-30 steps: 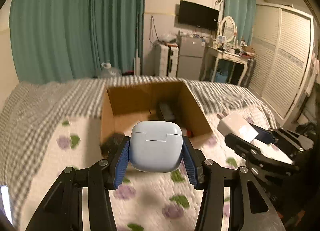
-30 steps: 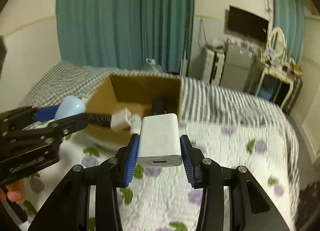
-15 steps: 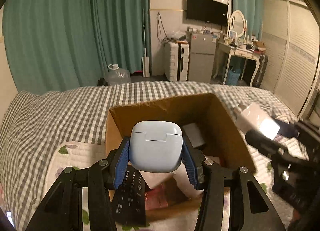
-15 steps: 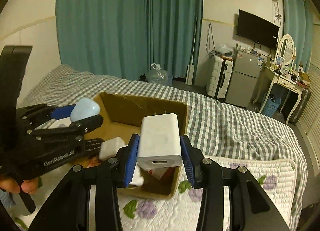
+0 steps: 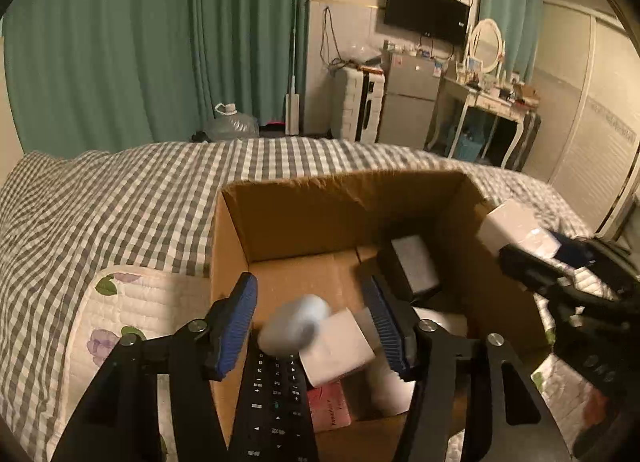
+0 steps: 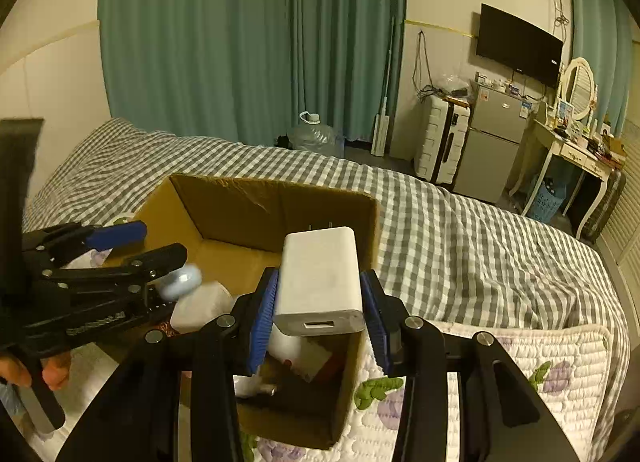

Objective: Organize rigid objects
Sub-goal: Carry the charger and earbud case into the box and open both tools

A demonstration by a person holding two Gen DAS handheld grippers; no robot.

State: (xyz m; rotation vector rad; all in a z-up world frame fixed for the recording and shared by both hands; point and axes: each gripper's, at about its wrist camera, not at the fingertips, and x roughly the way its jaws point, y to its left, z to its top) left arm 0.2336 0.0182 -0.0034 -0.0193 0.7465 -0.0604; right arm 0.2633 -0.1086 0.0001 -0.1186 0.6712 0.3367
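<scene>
A: Left gripper [image 5: 312,322] over the cardboard box [image 5: 340,210], jaws spread wide, nothing between the blue pads. The pale blue earbud case [image 5: 294,324] is a blur just below them, clear of both pads, above the remote control [image 5: 276,394] and a white block [image 5: 336,346] in the box.

B: Which way is it lying?

A: Too smeared to call. It reads as a rounded blob, long side tipped up toward the right in the left wrist view; I can't make out the lid.

B: And the right side?

A: Right gripper [image 6: 318,310] is clamped on the white charger [image 6: 320,278], pads pressed against both its flanks. Long axis runs straight along the fingers: USB port faces back at the camera, the two prongs point away, toward the box's far wall.

B: Where is it against the box?

A: Held above the box's right-hand near corner, not touching the cardboard. Box sits on the floral quilt [image 6: 520,346], checked bedspread [image 6: 460,230] behind.

B: Anything else from that side?

A: The blue blur shows there too, right beside the left gripper's lower finger [image 6: 160,256].
</scene>
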